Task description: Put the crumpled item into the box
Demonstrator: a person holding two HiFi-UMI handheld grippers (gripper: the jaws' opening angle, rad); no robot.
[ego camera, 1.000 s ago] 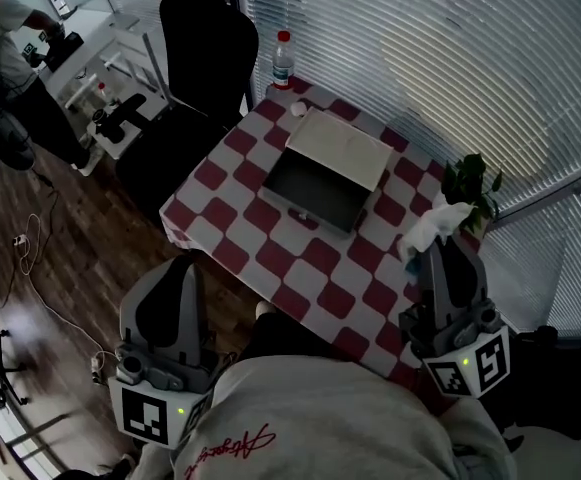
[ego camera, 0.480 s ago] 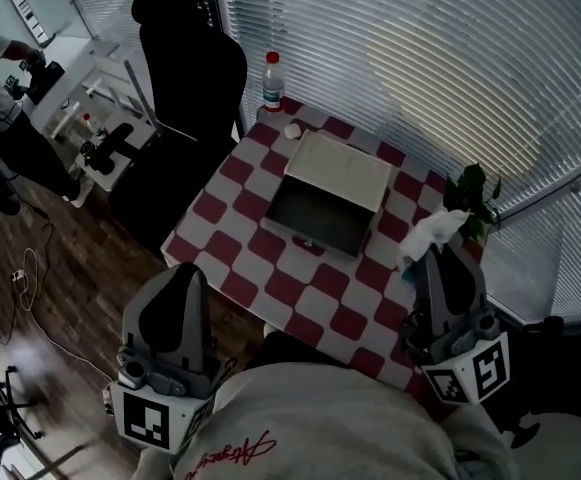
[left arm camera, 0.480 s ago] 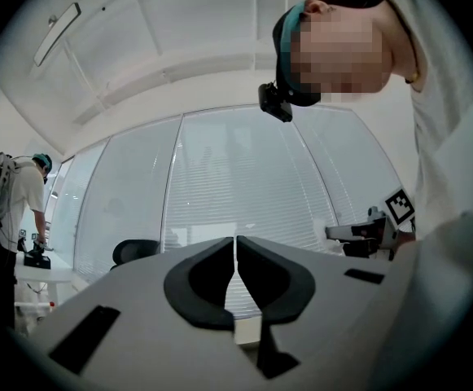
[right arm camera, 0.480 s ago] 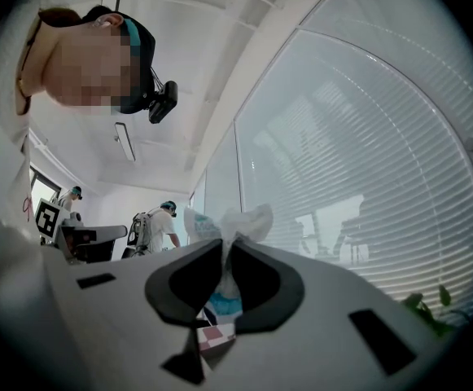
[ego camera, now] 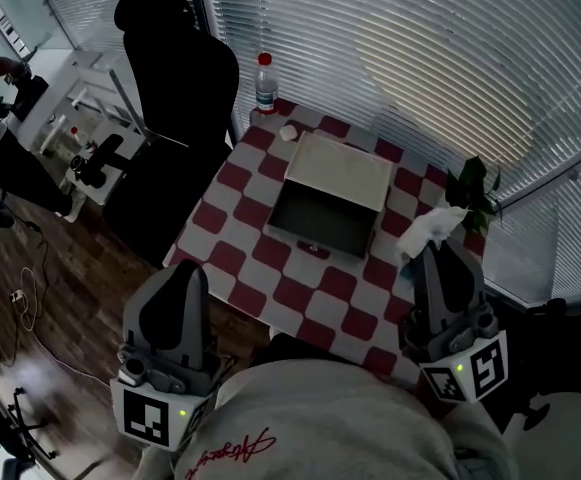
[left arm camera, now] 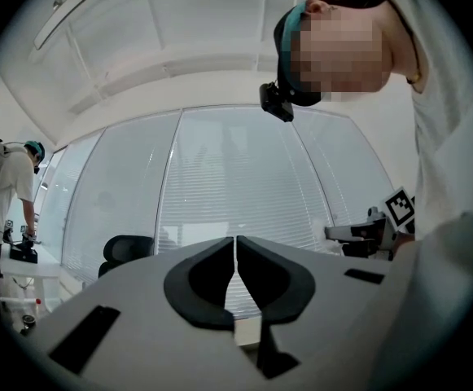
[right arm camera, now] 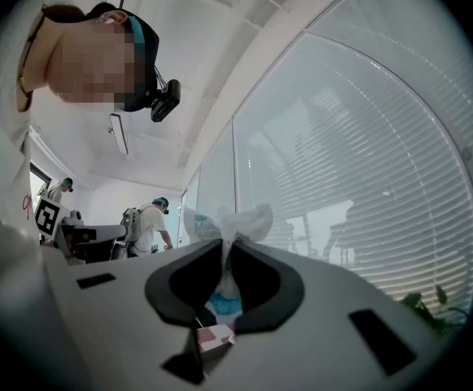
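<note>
Fingers point(right arm camera: 183, 287) of right gripper point(ego camera: 438, 251) clamped on the crumpled item point(ego camera: 430, 230), which is held up near the bench point(ego camera: 240, 183) right edge, beside the plant point(ego camera: 473, 190) and apart from the open box point(ego camera: 308, 238). Left gripper point(ego camera: 186, 270) fingers together, empty, off the bench. Best: carry the item over the box cavity, lower in past the rim, then release, avoiding the raised lid.
</note>
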